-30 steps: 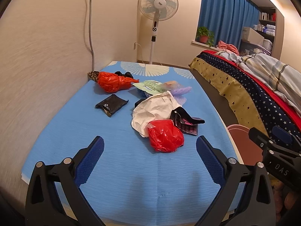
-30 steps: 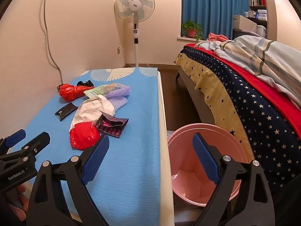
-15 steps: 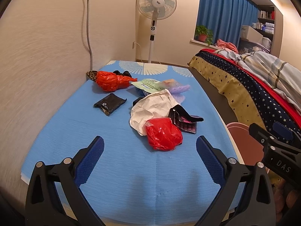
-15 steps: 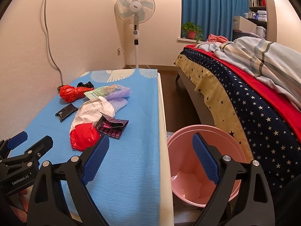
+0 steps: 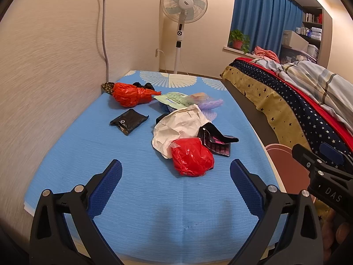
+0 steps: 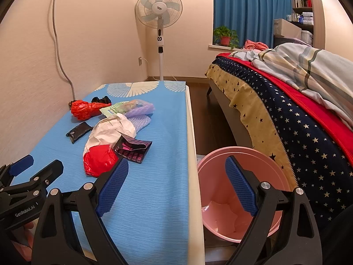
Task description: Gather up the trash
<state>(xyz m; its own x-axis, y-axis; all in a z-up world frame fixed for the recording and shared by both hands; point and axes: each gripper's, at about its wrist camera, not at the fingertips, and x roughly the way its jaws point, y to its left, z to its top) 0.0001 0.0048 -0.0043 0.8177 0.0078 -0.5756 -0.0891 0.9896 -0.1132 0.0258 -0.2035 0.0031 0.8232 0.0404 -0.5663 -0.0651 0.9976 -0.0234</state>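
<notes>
On the blue woven table cover [image 5: 92,154], nearest the wall, a flat black foil pouch [image 5: 129,121] lies alone, with a crumpled orange-red plastic bag [image 5: 132,93] behind it, its twisted tail pointing right toward a pale green printed sachet [image 5: 174,99]. Right of these the main heap begins: a crumpled white paper bag [image 5: 176,125] with a bunched glossy red plastic bag [image 5: 192,159] resting against its near edge, then a dark pink-patterned wrapper [image 5: 217,142] touching the red bag's right side, and lilac bubble wrap [image 5: 211,103] further back.

The left gripper [image 5: 175,172] hovers low over the bare near end of the cover, its blue-padded jaws spread wide and holding nothing. The glossy red bag lies just ahead of it and slightly right of its centre line, closer to the right finger than the left, so a short advance with a small shift rightward would likely bring the bag between the pads. The bag is roundish, with no clear long axis, so jaw orientation probably matters little.

Further right, the right gripper [image 6: 176,185] is likewise wide apart and empty, straddling the table's right edge; the red bag [image 6: 99,160] sits beside its left finger, while the round pink plastic basin [image 6: 280,167] waits on the floor beyond its right finger, between table and bed. I judge either hand could reach the red bag, but the right hand is nearer the basin.
</notes>
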